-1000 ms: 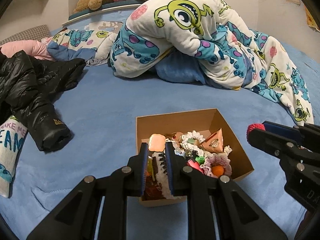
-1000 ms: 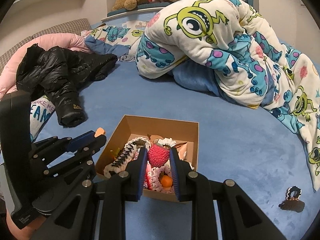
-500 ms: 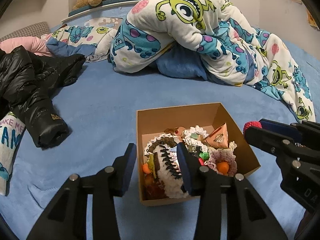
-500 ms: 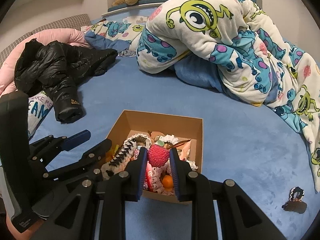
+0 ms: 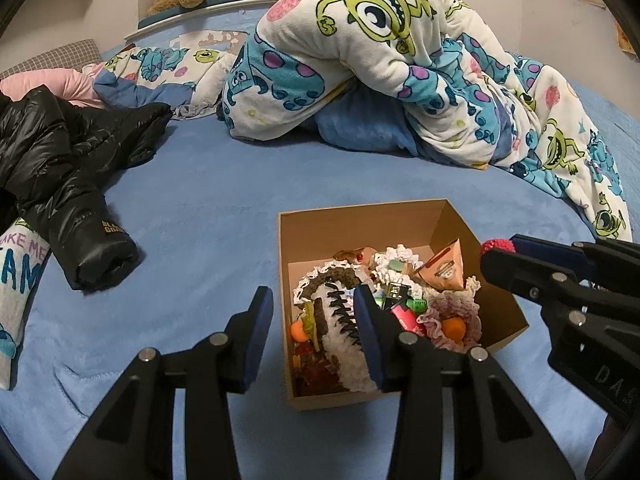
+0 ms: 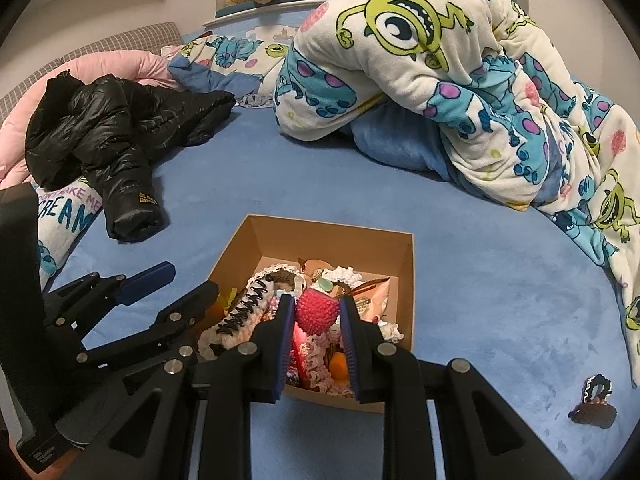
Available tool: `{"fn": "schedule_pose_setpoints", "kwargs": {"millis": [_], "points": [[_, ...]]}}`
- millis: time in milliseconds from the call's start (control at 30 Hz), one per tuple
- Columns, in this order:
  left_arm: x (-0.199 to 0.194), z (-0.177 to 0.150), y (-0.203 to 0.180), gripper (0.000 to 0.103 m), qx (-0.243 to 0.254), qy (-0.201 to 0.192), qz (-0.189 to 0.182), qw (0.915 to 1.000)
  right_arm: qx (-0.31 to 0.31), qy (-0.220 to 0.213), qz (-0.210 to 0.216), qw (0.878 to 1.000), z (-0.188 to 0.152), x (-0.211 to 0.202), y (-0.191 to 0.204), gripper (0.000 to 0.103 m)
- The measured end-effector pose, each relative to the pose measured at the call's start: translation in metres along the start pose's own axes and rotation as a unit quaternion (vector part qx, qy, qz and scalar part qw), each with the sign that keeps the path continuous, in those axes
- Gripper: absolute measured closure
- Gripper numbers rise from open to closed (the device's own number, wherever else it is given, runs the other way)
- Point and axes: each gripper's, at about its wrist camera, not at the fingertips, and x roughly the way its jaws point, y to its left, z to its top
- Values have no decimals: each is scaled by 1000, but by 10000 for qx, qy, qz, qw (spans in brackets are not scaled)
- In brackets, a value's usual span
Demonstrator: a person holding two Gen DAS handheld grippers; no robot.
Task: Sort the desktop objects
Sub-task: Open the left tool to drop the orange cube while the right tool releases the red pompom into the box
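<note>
Left claw [image 5: 310, 314] spread wide, empty, above near-left corner of cardboard box [image 5: 360, 220] on blue bed [image 5: 208, 208]. Right claw [image 6: 318, 314] clamped on bumpy red ball [image 6: 317, 313] over the box. Crocheted piece [image 5: 340, 320] lies inside; small dark trinket [image 6: 594, 402] lies well apart on the bed.

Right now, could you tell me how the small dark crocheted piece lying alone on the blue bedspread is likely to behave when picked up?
The crocheted piece looks like soft yarn, so it will probably flop and squash rather than hold shape. It seems small and likely light. Lying flat on the plush bedspread, it should not roll, though its loop may snag.
</note>
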Motion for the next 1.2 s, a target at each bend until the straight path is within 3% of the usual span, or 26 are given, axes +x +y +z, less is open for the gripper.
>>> {"fn": "schedule_pose_setpoints", "kwargs": {"millis": [300, 433, 667, 1200], "points": [[1, -5, 1, 60, -19, 32, 7, 10000, 53, 74, -31, 10000, -5, 6, -4, 79], [2, -6, 1, 60, -9, 39, 19, 10000, 96, 82, -31, 9999, -8, 7, -6, 67], [1, -7, -5, 60, 24, 51, 32, 10000, 157, 74, -3, 9998, -12, 5, -11, 67], [-25, 2, -69, 60, 353, -14, -176, 9992, 527, -119, -101, 9985, -34, -49, -66, 67]]}}
